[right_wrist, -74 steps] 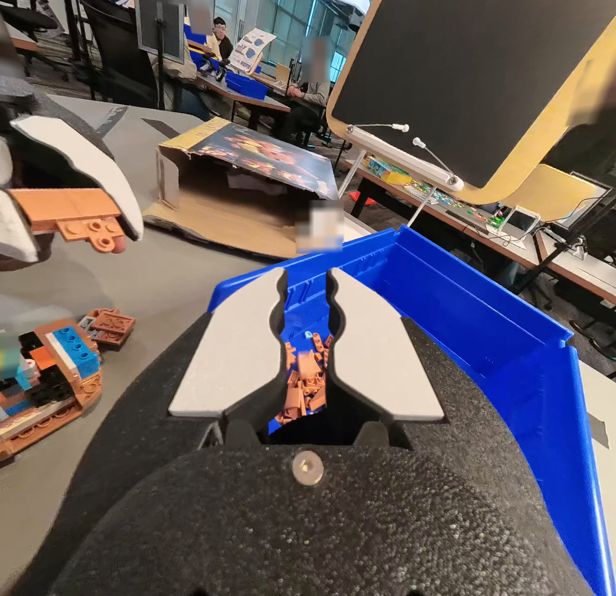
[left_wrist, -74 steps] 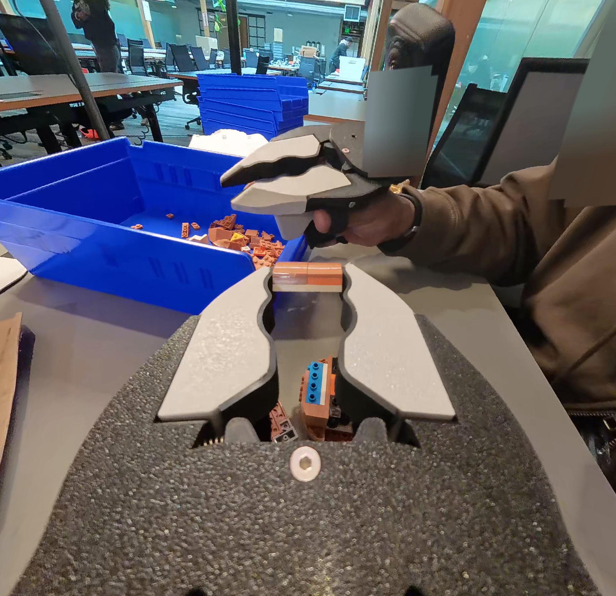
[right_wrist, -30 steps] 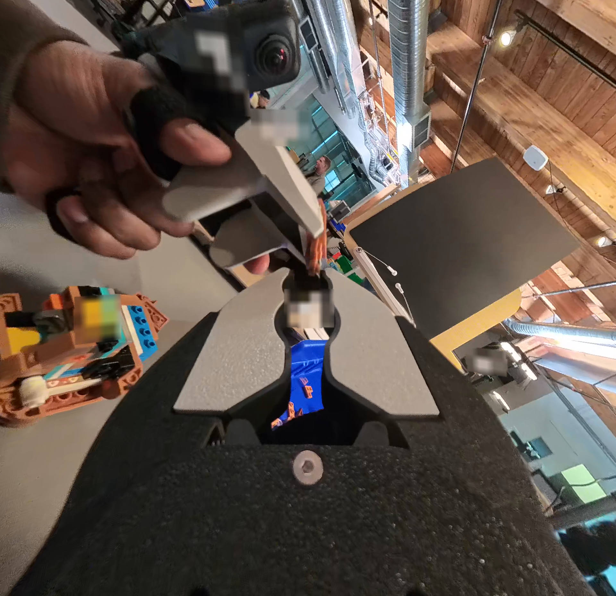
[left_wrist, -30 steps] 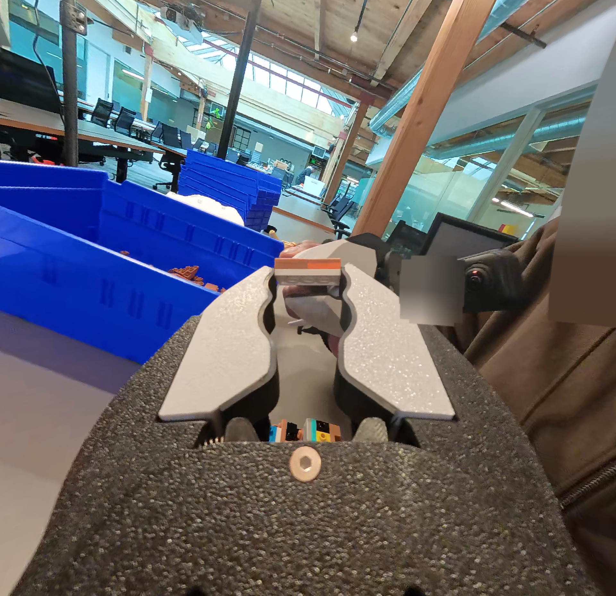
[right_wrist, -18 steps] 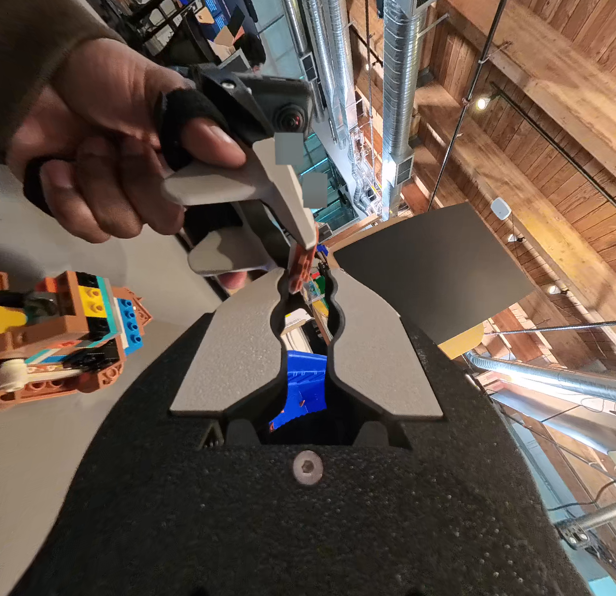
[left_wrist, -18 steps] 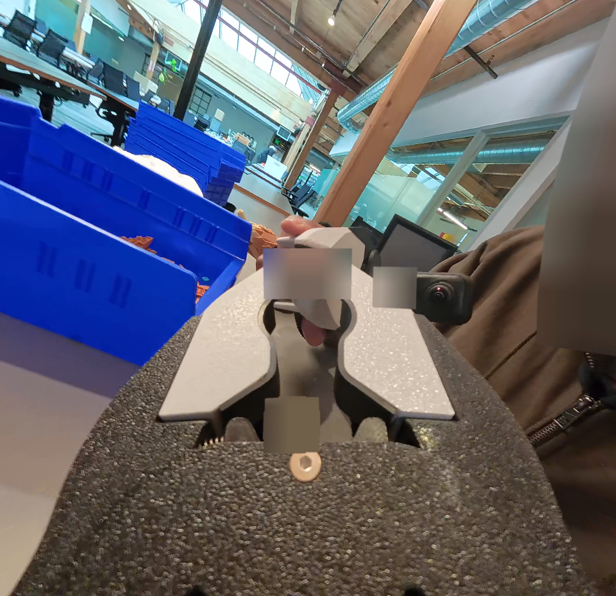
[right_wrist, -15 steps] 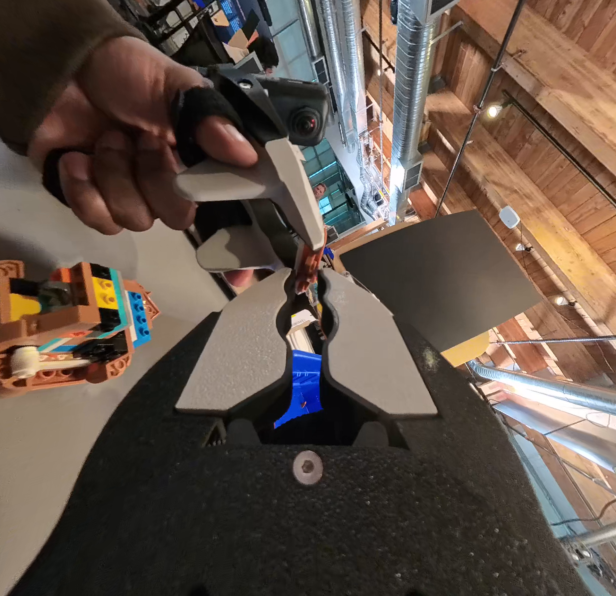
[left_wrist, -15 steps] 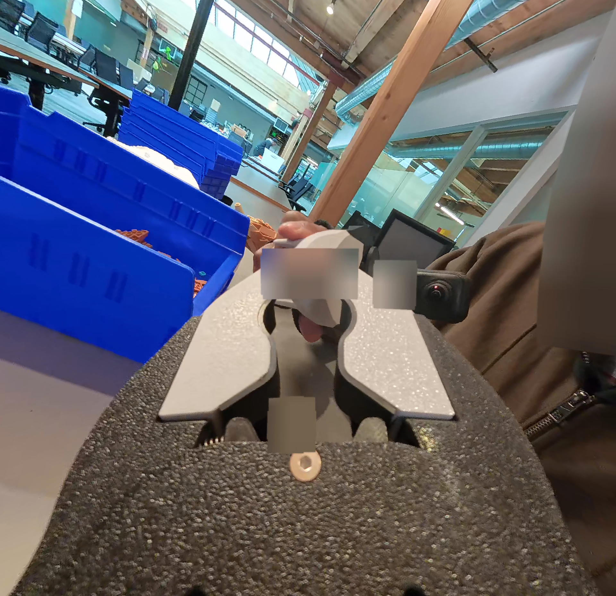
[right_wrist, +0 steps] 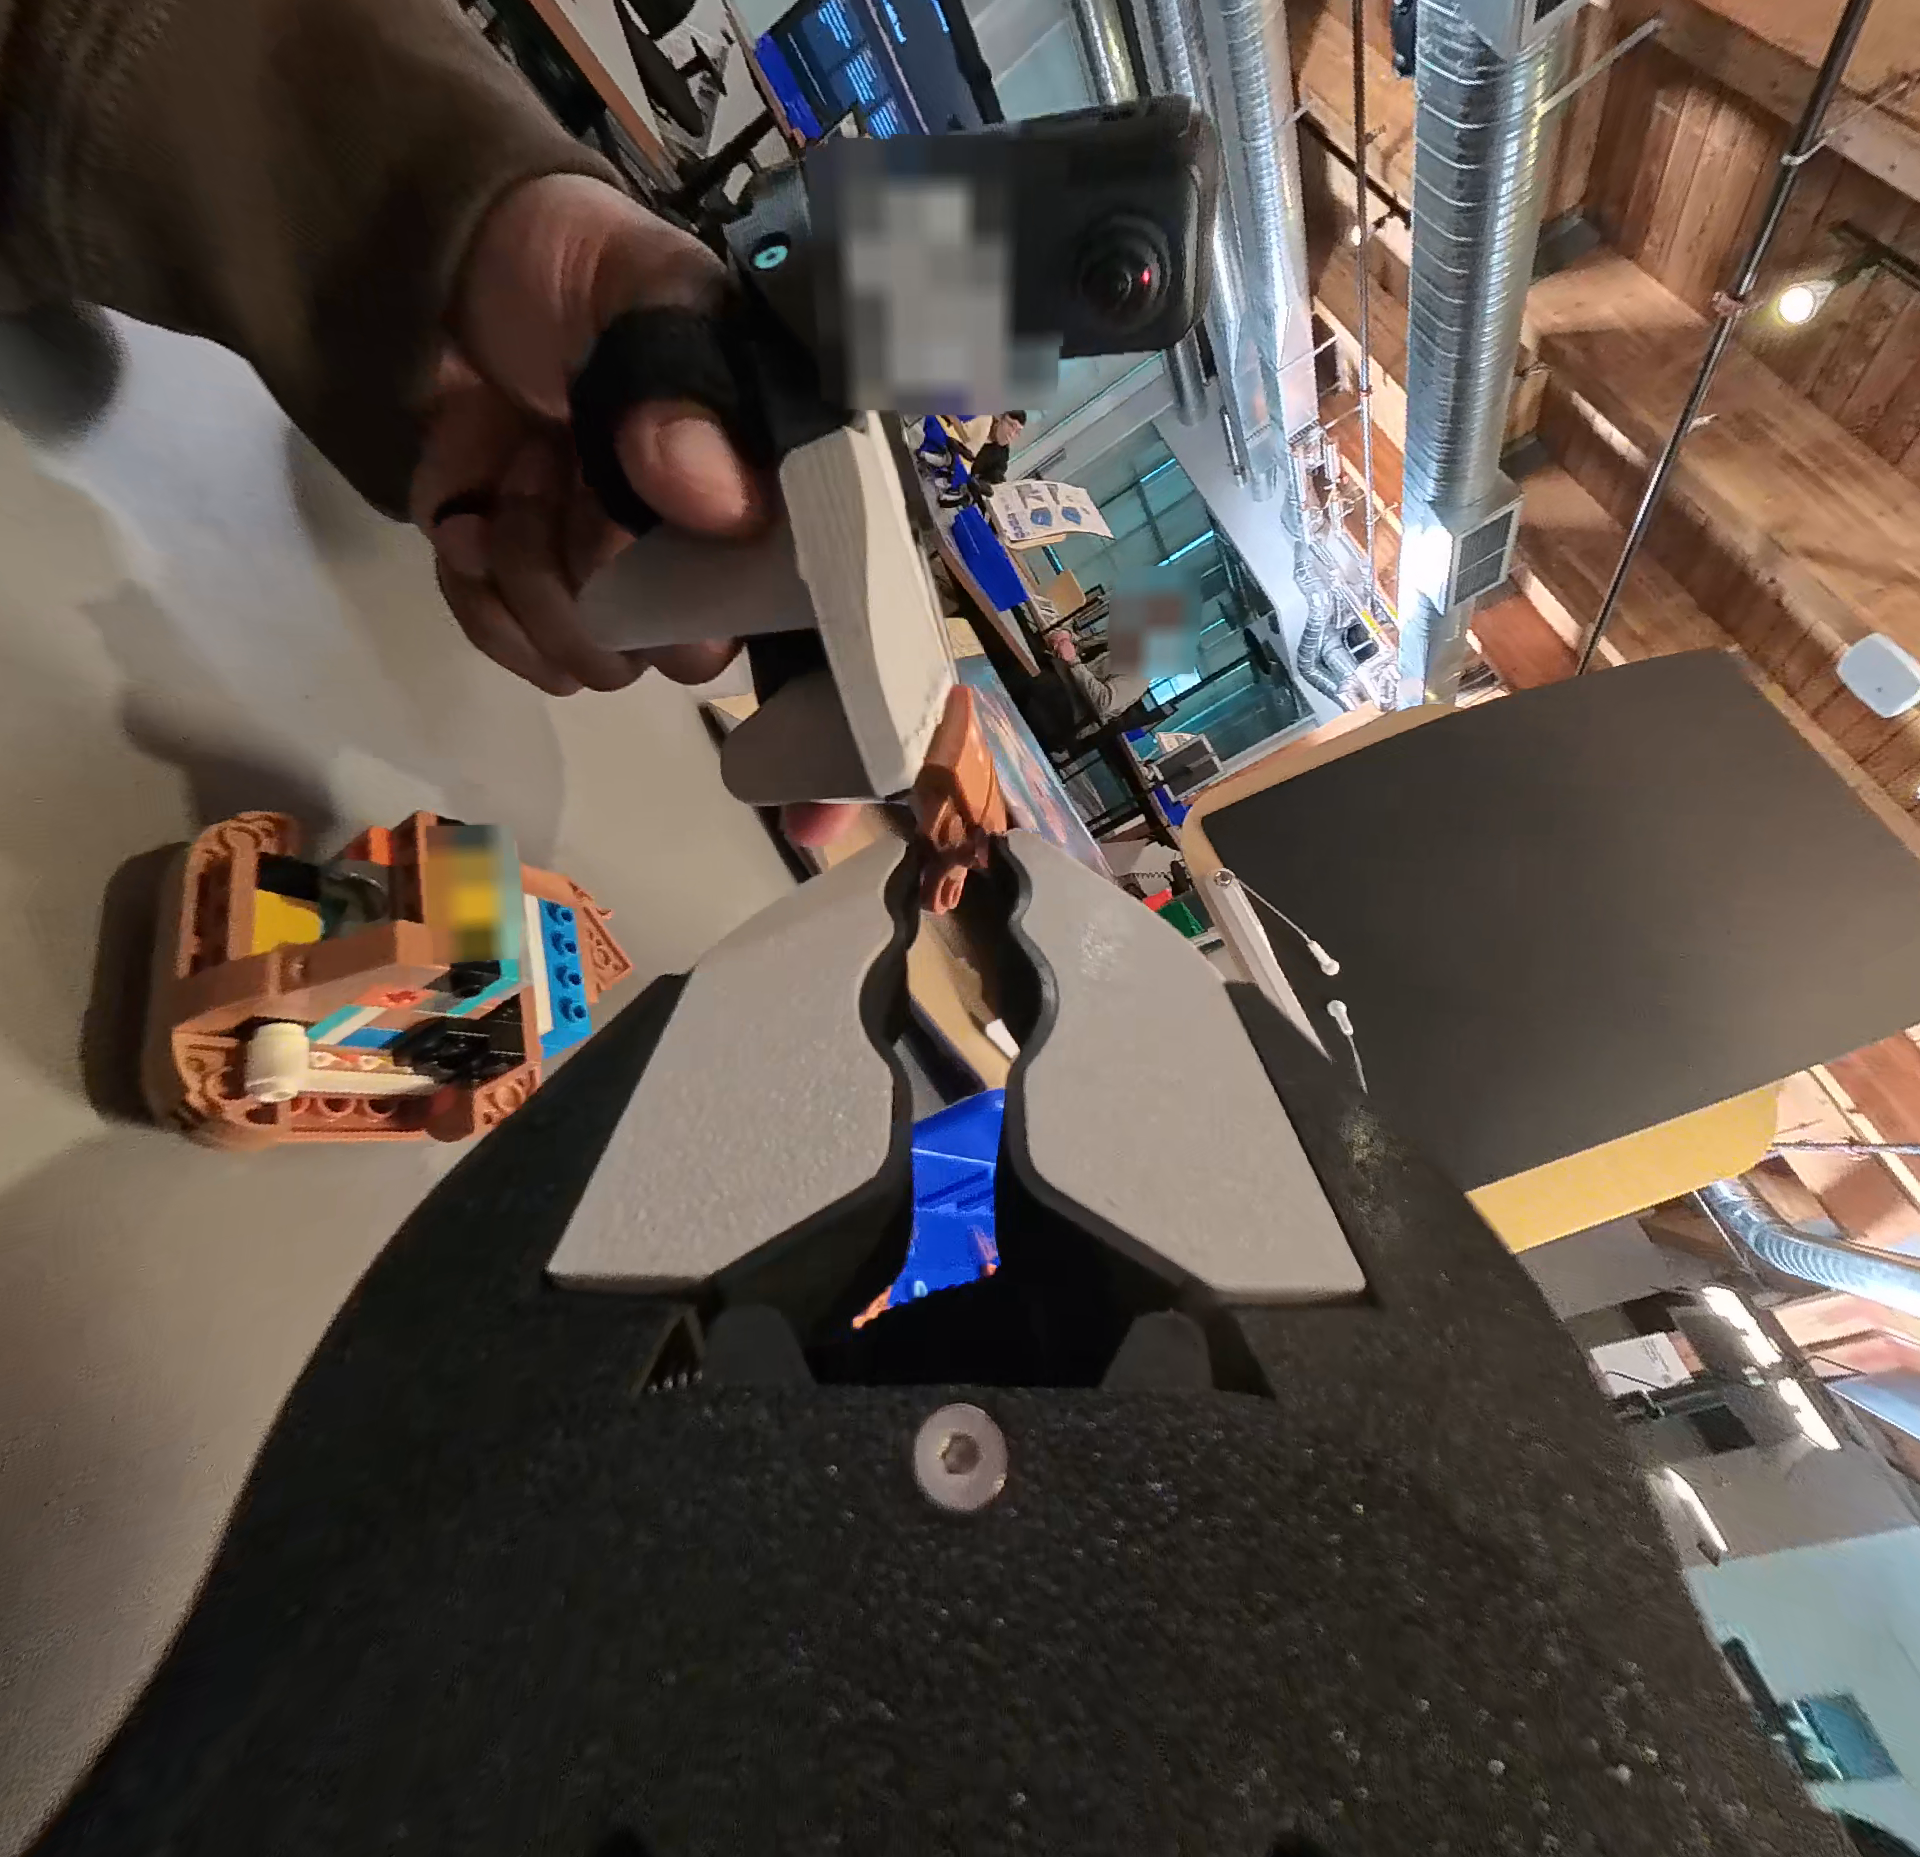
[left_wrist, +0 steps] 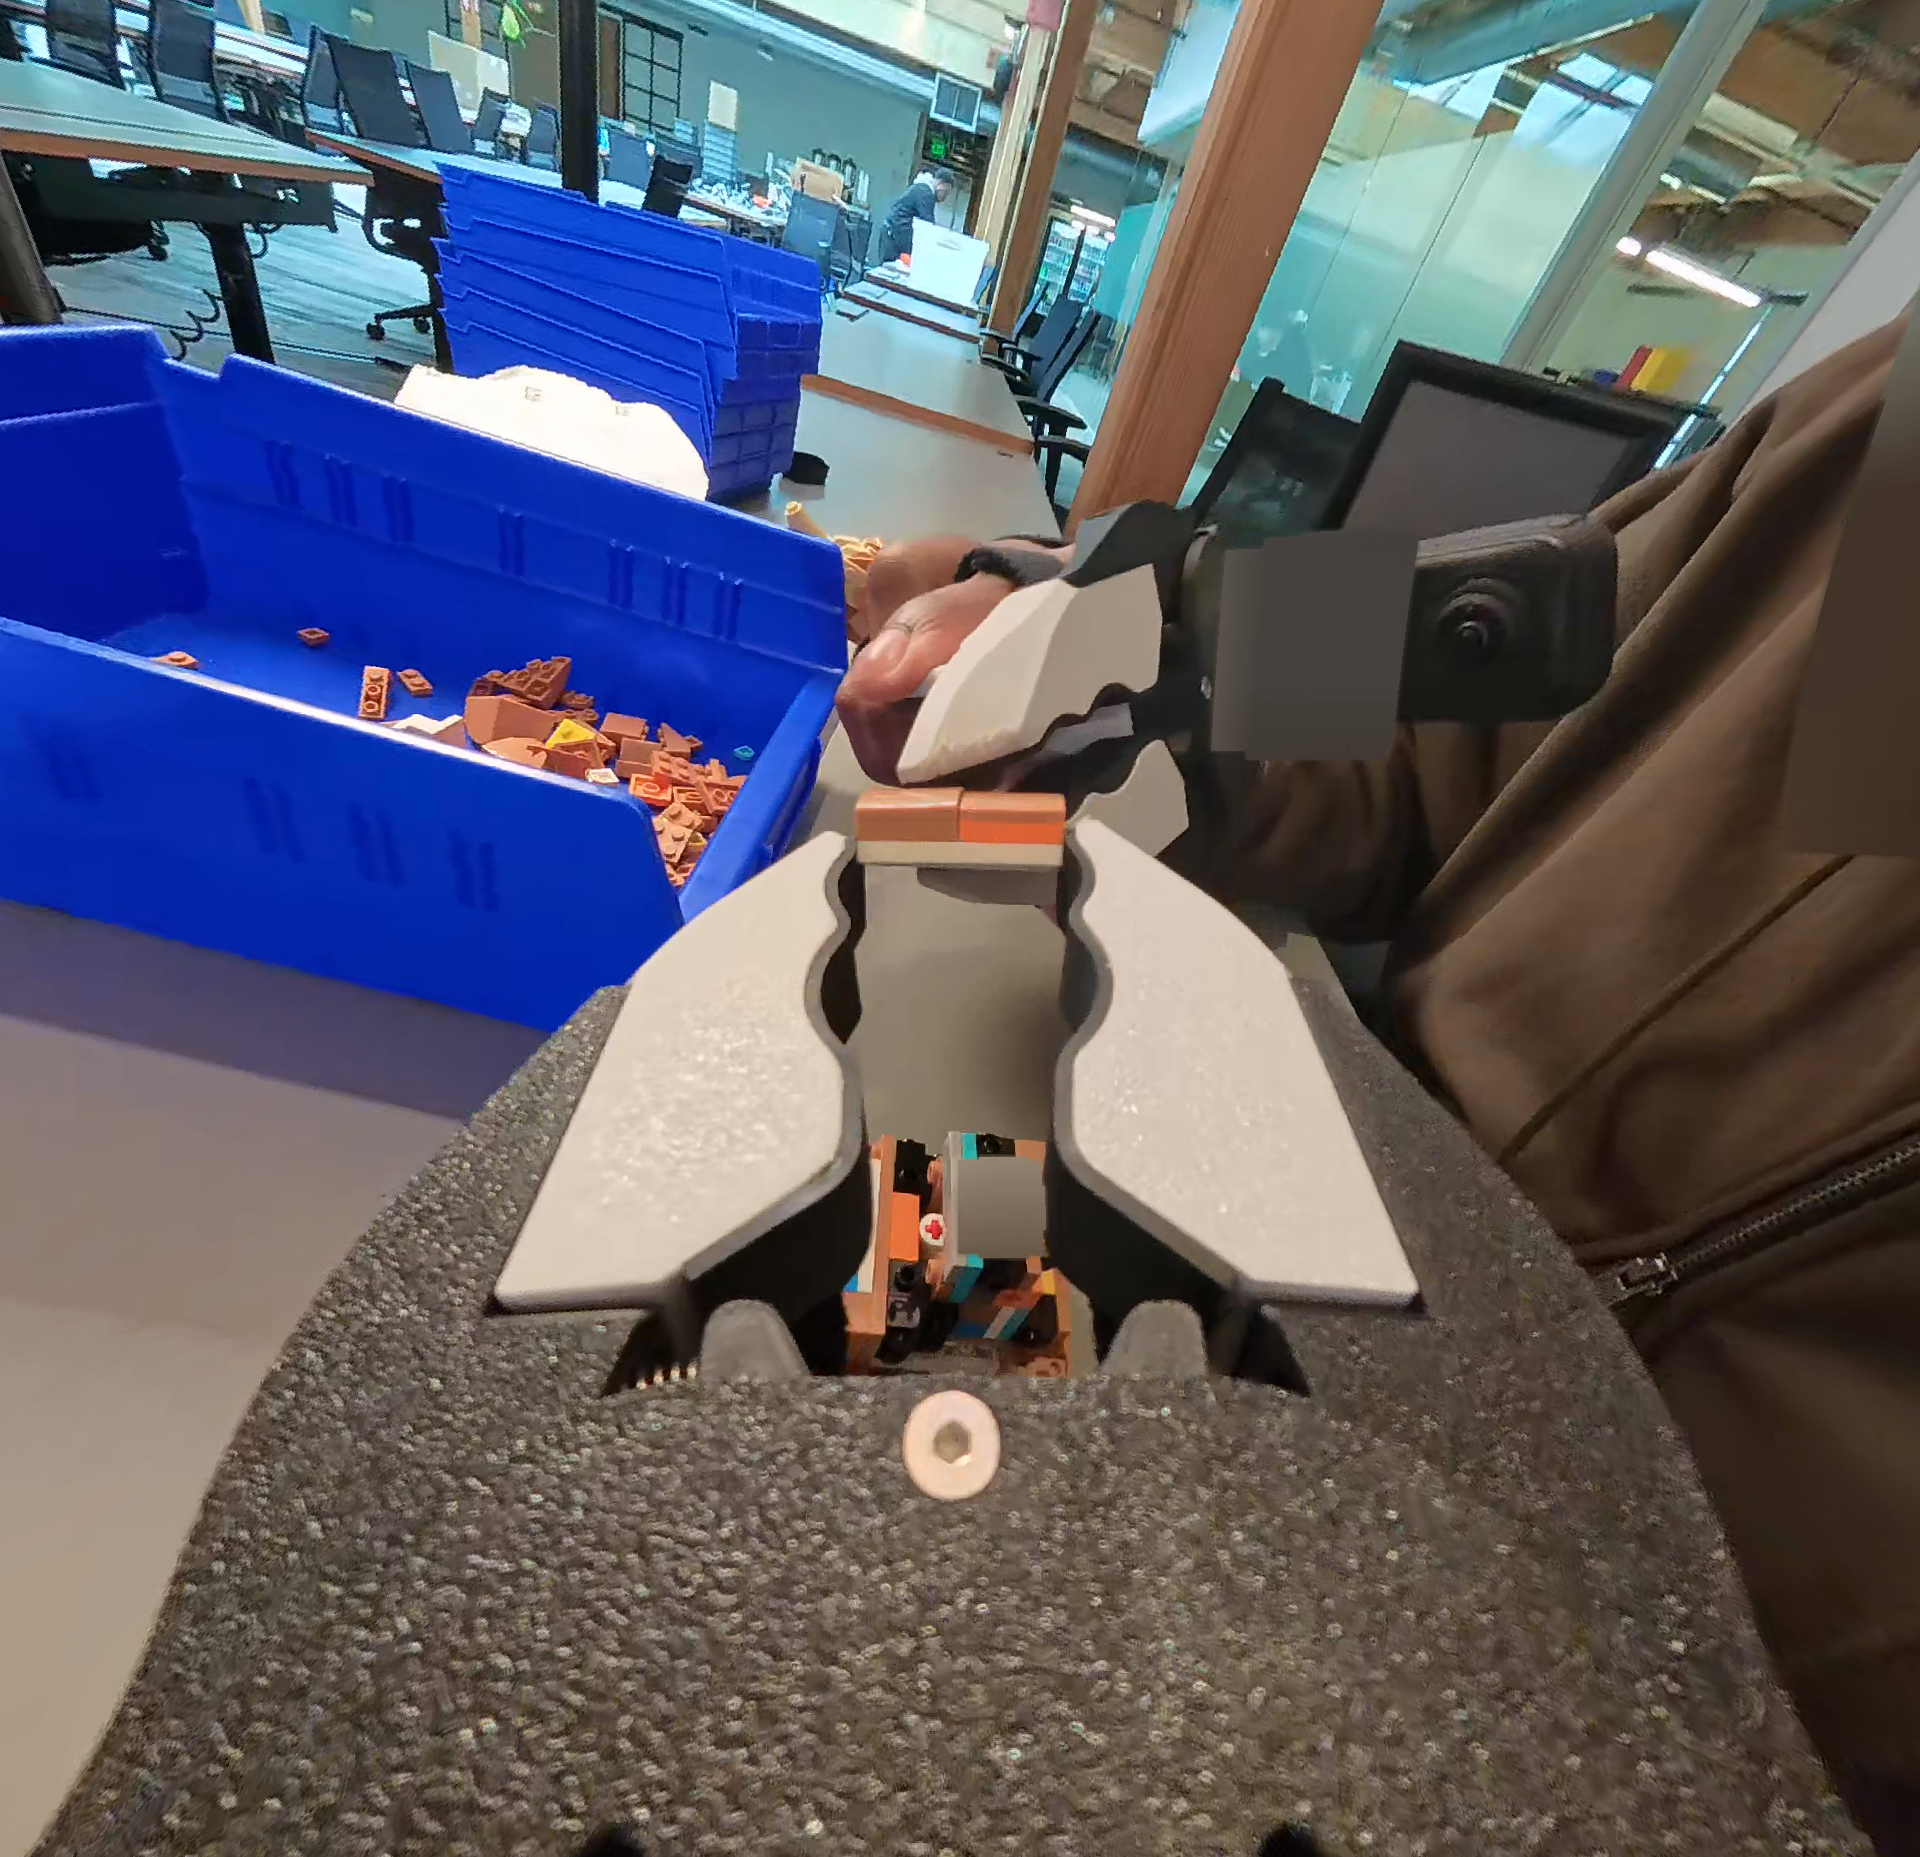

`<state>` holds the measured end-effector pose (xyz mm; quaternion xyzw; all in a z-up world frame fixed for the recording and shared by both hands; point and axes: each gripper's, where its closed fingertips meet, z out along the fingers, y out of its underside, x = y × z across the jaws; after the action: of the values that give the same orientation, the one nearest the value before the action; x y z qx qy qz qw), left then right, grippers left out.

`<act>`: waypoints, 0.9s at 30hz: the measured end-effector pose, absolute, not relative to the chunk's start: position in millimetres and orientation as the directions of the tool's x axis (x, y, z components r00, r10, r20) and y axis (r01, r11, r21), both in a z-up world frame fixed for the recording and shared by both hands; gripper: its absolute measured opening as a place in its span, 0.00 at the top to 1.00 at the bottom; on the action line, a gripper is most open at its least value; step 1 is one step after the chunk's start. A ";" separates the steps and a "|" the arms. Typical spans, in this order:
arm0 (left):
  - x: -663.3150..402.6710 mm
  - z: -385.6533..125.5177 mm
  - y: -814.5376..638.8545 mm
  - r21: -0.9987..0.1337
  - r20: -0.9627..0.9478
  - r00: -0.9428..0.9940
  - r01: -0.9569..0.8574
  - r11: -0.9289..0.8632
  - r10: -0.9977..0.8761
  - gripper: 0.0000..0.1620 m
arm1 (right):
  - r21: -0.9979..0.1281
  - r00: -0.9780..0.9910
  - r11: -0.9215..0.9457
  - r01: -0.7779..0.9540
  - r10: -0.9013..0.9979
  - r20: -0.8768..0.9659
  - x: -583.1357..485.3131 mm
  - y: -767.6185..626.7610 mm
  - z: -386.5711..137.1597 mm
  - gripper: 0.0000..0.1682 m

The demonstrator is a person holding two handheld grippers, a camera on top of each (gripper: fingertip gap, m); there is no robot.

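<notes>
My left gripper (left_wrist: 958,851) is shut on a small brick stack (left_wrist: 958,828): a grey plate with a brown and an orange brick on top. The right gripper's fingers (left_wrist: 1039,654), held by a hand, sit just behind and above that stack. In the right wrist view my right gripper (right_wrist: 956,867) is nearly shut on a small brown piece (right_wrist: 943,862) that touches the stack (right_wrist: 966,753) in the left gripper's fingers (right_wrist: 873,644). A multicoloured brick model (right_wrist: 343,986) lies on the grey table (right_wrist: 156,1340) below; it also shows through the left gripper's gap (left_wrist: 914,1277).
A blue bin (left_wrist: 312,851) with several loose brown bricks (left_wrist: 623,747) stands to the left. More blue bins (left_wrist: 623,290) are stacked behind it. A brown-sleeved arm (left_wrist: 1610,976) fills the right. A dark monitor (left_wrist: 1496,457) stands behind. Left and right tips are no more than a few centimetres apart.
The left gripper has tilted down, so the bin's contents and the model show more. The right gripper's jaws have narrowed onto the brown piece at the stack.
</notes>
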<state>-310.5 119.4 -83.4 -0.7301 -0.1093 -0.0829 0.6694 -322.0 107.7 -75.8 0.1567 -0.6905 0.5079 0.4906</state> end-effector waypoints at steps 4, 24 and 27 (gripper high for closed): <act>-308.4 -88.8 118.5 -0.963 0.238 0.970 0.241 -0.122 0.043 0.78 | -0.538 -0.482 0.436 -0.722 0.242 0.842 -319.4 107.7 -80.2 0.93; -328.5 -93.1 119.2 -0.929 0.363 0.925 0.368 -0.026 0.114 0.77 | -0.650 -0.531 0.501 -0.571 0.379 0.758 -342.0 108.4 -86.7 0.96; -332.8 -91.2 118.4 -0.906 0.422 0.900 0.423 0.013 0.110 0.74 | -0.671 -0.519 0.518 -0.531 0.427 0.740 -347.7 108.1 -87.7 0.96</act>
<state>-332.8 118.4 -91.2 -0.6931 -0.1921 -0.1142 0.6853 -347.7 108.1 -87.7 0.0358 -0.7209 0.4895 0.4892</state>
